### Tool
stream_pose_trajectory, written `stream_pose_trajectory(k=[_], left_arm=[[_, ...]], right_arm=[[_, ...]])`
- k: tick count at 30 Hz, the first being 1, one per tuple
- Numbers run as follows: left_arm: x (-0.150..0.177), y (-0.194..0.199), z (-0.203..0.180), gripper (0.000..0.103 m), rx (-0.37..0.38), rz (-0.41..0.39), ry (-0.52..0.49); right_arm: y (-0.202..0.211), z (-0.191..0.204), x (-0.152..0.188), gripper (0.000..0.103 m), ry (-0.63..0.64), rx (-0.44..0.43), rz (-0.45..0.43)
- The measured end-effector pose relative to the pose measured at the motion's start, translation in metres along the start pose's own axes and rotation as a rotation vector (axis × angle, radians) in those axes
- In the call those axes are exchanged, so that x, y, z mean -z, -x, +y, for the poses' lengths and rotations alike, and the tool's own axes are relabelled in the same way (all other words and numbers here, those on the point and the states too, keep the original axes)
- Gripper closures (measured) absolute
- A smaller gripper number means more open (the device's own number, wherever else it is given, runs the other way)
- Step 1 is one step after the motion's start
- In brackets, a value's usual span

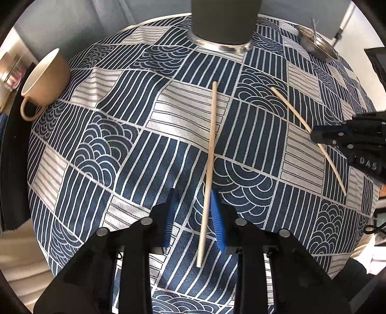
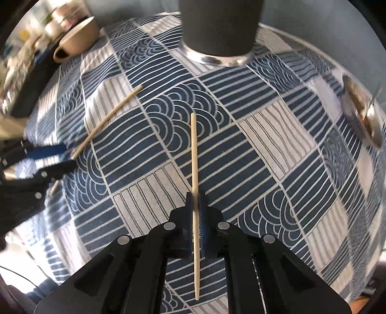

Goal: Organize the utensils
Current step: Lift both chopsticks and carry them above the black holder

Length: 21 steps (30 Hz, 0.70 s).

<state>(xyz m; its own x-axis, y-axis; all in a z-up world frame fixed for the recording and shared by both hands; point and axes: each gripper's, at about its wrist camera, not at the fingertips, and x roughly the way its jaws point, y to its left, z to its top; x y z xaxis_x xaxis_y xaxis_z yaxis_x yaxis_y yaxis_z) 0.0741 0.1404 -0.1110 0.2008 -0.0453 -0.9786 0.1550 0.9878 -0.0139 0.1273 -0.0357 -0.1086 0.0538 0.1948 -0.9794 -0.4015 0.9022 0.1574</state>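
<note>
Two pale wooden chopsticks are in play on a blue and white patterned tablecloth. In the left wrist view one chopstick [image 1: 209,166] lies between the blue pads of my open left gripper [image 1: 194,193], close to the right pad. My right gripper [image 2: 196,196] is shut on the other chopstick [image 2: 195,169], which points forward toward the dark grey utensil holder [image 2: 218,31]. That holder also stands at the far end in the left wrist view [image 1: 223,21]. The right gripper [image 1: 316,135] and its chopstick [image 1: 293,113] show at the right of the left wrist view.
A beige mug [image 1: 44,82] lies at the left edge of the table; it shows in the right wrist view [image 2: 77,38] too. A metal dish with a utensil [image 1: 316,43] sits at the far right. The left gripper [image 2: 48,157] appears blurred at the left of the right wrist view.
</note>
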Motion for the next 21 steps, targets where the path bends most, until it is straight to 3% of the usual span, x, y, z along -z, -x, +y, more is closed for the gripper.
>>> stream_pose_trajectory(k=[7, 12, 21], left_arm=[[-0.001, 0.0, -0.002, 0.098, 0.008, 0.06, 0.04], [0.0, 0.001, -0.003, 0.098, -0.016, 0.088, 0.062], [0.0, 0.03, -0.007, 0.098, -0.092, 0.085, 0.098]], right_arm=[[0.001, -0.032, 0.0, 0.099, -0.094, -0.149, 0.026], [0.004, -0.04, 0.001, 0.099, -0.081, -0.195, 0.037], [0.04, -0.067, -0.016, 0.098, -0.103, -0.294, -0.092]])
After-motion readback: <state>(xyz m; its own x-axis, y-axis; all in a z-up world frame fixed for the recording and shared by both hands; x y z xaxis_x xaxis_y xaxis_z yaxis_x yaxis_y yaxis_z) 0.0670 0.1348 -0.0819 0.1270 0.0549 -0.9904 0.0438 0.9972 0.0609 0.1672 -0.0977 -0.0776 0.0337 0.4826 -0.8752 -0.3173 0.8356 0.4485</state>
